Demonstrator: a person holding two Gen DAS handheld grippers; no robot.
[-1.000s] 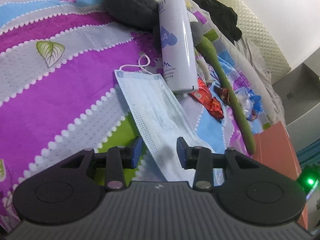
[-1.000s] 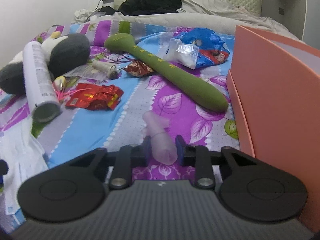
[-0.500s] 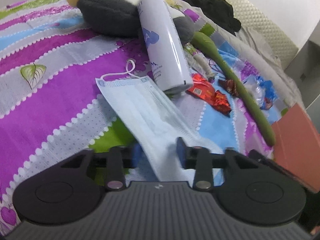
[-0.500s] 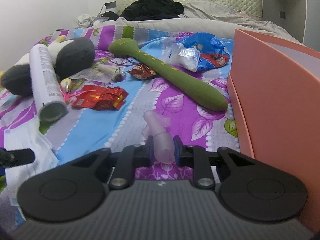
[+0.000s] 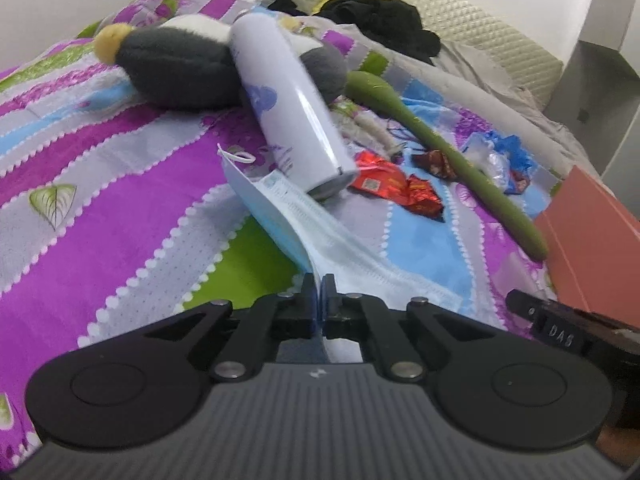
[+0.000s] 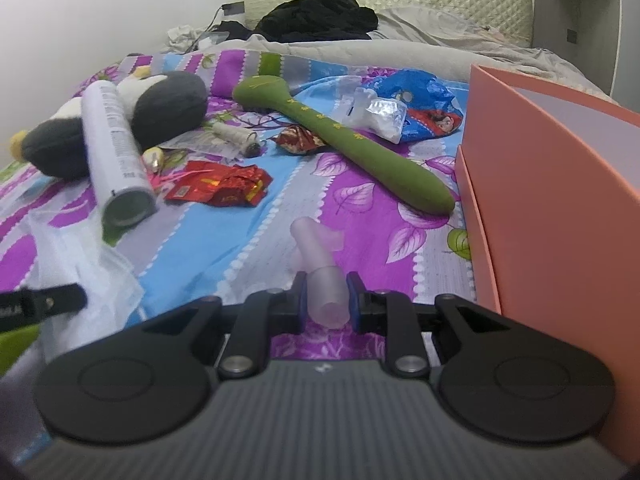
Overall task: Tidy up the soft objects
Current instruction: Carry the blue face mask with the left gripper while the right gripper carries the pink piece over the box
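Face mask (image 5: 304, 220) pinched in left gripper (image 5: 319, 292) jaws, pink tube (image 6: 320, 276) in right gripper (image 6: 325, 296) jaws, beside orange box (image 6: 560, 200).

Take the spray can (image 5: 294, 102) as your marker. Left of it, the bedspread (image 5: 100, 200) lies bare and you can pass freely. Behind it the plush toy (image 5: 180, 70) blocks you. Right of it, wrappers (image 5: 396, 188) and 1 long green stick (image 5: 452, 156) crowd the way, ending at the orange box (image 6: 560, 200).
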